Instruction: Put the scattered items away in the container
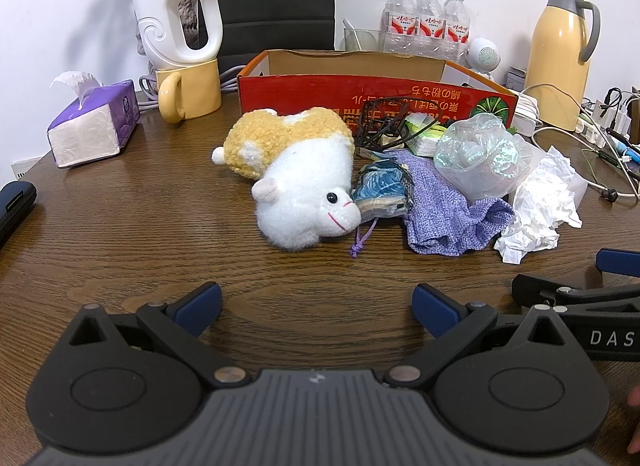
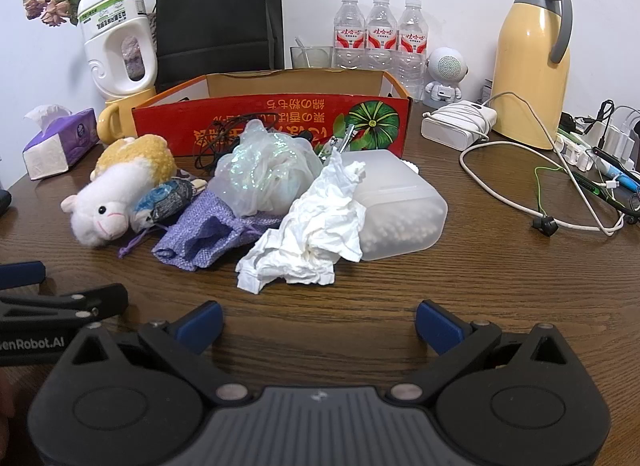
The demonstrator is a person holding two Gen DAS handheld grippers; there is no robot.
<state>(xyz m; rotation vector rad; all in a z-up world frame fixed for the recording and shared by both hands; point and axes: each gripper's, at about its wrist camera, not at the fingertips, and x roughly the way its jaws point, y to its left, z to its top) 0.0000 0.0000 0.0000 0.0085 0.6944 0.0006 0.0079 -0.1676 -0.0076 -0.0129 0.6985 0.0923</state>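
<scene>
A red cardboard box stands open at the back of the wooden table. In front of it lies a pile: a white and yellow plush sheep, a blue packet, a purple cloth pouch, an iridescent plastic bag, crumpled white tissue, a frosted plastic box and a black cable. My left gripper is open and empty, short of the sheep. My right gripper is open and empty, short of the tissue.
A purple tissue box, a yellow mug with a white detergent bottle, a black bag, water bottles, a yellow thermos, a white charger and cables ring the table.
</scene>
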